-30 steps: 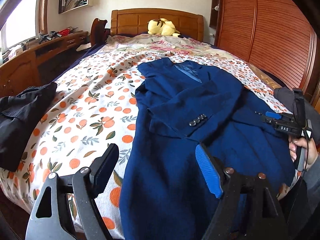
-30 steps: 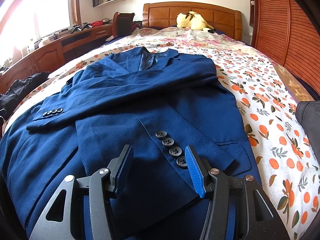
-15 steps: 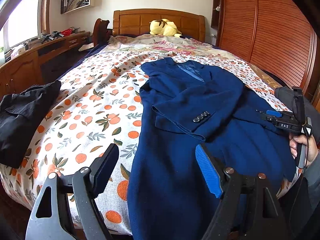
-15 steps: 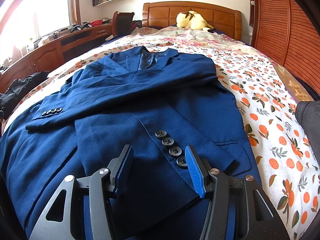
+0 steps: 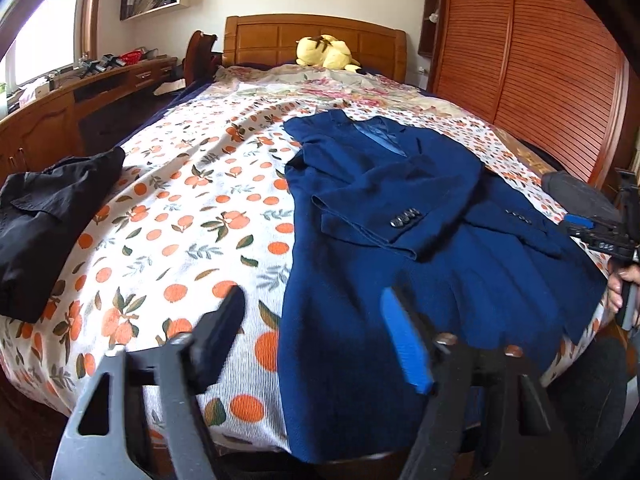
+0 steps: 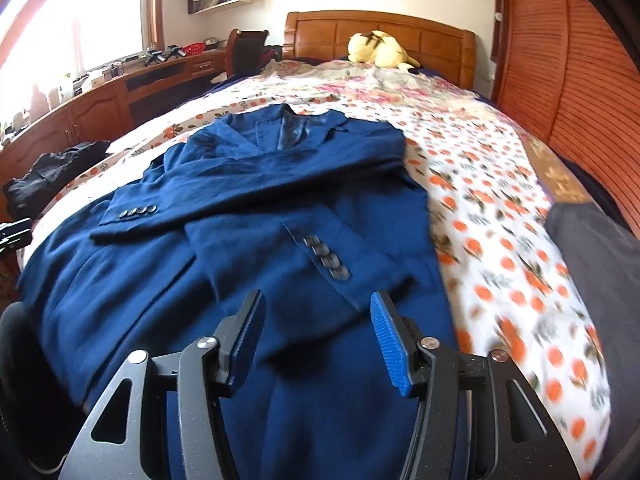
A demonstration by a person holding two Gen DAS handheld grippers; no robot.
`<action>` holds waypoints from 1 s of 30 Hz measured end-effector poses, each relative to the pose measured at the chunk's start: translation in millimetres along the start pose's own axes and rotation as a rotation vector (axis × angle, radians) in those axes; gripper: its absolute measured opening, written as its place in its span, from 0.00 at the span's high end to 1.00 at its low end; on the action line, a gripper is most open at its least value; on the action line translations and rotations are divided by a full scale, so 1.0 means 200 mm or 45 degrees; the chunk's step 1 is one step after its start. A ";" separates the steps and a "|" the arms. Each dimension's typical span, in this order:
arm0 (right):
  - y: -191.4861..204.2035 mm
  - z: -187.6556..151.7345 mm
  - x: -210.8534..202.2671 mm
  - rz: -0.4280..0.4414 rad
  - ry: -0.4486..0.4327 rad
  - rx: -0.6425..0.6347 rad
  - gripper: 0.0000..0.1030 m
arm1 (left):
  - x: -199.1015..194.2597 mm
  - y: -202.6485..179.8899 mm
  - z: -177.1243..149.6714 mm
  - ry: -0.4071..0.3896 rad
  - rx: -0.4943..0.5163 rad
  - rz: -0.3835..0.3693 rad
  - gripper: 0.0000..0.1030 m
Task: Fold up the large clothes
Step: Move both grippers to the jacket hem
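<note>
A dark blue suit jacket [image 5: 400,240] lies front up on the bed, collar toward the headboard, both sleeves folded across its chest. It also shows in the right wrist view [image 6: 256,216]. Its hem hangs over the foot of the bed. My left gripper [image 5: 312,340] is open and empty, above the jacket's lower left edge. My right gripper [image 6: 316,336] is open and empty, above the lower front of the jacket near the cuff buttons [image 6: 326,256]. The right gripper also shows at the far right of the left wrist view [image 5: 600,236].
The bed has an orange-print sheet [image 5: 180,232]. A black garment [image 5: 44,216] lies at its left edge, a dark grey one [image 6: 592,272] at its right. A yellow plush toy [image 5: 324,52] sits by the headboard. A wooden desk [image 5: 60,116] stands left, a slatted wardrobe [image 5: 540,60] right.
Both grippers have drawn back and up from the jacket toward the foot of the bed. The jacket has not moved. Both stay open.
</note>
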State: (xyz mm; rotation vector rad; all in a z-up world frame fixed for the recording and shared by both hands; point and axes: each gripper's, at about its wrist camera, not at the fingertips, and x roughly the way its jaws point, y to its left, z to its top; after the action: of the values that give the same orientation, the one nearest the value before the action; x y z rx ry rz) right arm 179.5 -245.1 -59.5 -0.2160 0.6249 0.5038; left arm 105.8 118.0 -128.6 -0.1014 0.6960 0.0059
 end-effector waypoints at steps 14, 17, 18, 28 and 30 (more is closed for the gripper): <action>-0.24 -0.21 -0.17 -0.108 0.186 0.098 0.36 | 0.06 0.01 -0.11 0.166 0.052 -0.016 0.49; -0.23 -0.20 -0.13 -0.086 0.192 0.087 0.36 | 0.08 0.01 -0.12 0.177 0.061 0.008 0.49; -0.23 -0.20 -0.12 -0.077 0.194 0.084 0.36 | 0.08 0.01 -0.12 0.178 0.064 0.013 0.49; -0.29 -0.23 -0.02 0.053 0.153 0.052 0.36 | 0.10 -0.03 -0.11 0.216 0.031 0.114 0.49; -0.29 -0.23 -0.01 0.069 0.153 0.022 0.36 | 0.10 -0.04 -0.11 0.228 0.010 0.139 0.49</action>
State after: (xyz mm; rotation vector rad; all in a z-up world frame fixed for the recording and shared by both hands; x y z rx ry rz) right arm 185.0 -311.9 -92.9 -0.2145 0.7536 0.5398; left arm 107.3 107.9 -157.5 -0.0567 0.8802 0.0996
